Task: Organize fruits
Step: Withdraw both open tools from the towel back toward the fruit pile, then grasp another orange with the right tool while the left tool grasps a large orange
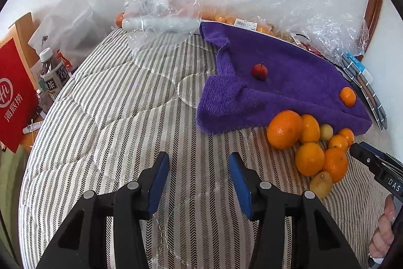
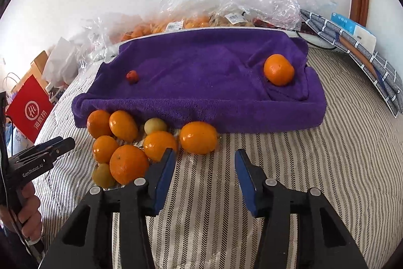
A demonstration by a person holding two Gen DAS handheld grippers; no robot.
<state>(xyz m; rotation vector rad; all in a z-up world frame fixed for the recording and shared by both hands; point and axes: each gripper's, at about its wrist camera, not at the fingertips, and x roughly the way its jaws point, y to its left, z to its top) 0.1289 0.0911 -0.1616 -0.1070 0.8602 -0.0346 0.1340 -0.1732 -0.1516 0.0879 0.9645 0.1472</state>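
Note:
A purple towel-lined tray [image 2: 201, 107] [image 1: 289, 97] lies on a striped bed. On it sit one orange [image 2: 278, 69] [image 1: 347, 96] at the right and a small red fruit [image 2: 132, 76] [image 1: 259, 71] at the left. A pile of several oranges [image 2: 128, 160] [image 1: 286, 129] and yellow-green fruits [image 2: 155, 125] [image 1: 321, 184] lies in front of the tray. My right gripper [image 2: 204, 155] is open and empty just in front of the pile, near one orange [image 2: 198, 138]. My left gripper [image 1: 199, 158] is open and empty over bare bedding, left of the pile.
Clear plastic bags [image 2: 236, 4] of fruit lie behind the tray. A plastic roll [image 1: 161, 24] lies at the back. A red paper bag [image 1: 15, 97], a bottle [image 1: 51, 72] and clutter stand at the left. A striped cloth and box [image 2: 352, 42] lie at the right.

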